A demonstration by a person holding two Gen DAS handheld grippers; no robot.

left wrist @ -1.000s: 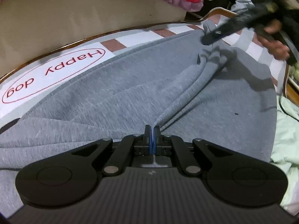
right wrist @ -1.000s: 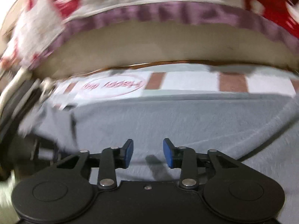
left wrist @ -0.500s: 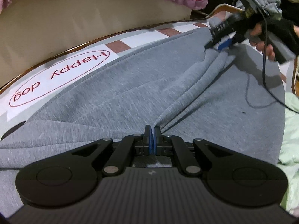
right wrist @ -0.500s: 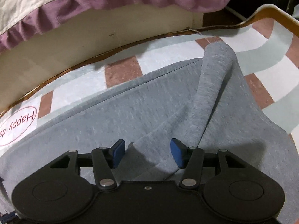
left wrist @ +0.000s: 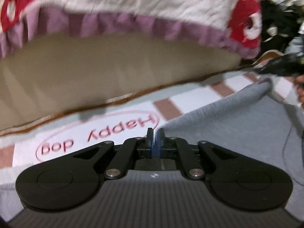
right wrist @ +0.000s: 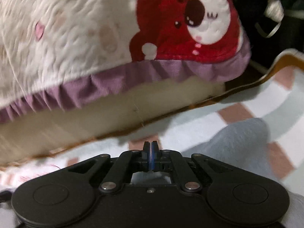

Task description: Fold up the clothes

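Both tongs (left wrist: 155, 133) (right wrist: 150, 145) on gray garment (left wrist: 218, 121)

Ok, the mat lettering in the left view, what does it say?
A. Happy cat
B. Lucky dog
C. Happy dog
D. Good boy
C: the red oval print on the mat, ahead of the left gripper, reads "Happy dog", upside down.

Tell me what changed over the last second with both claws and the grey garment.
The right claw, open a second ago above the grey garment, has shut; fabric shows just behind its tips, though a grip on it is not clear. Both views have tilted up toward the plush blanket, so more of the "Happy dog" mat is uncovered. The left claw stays shut on the garment.
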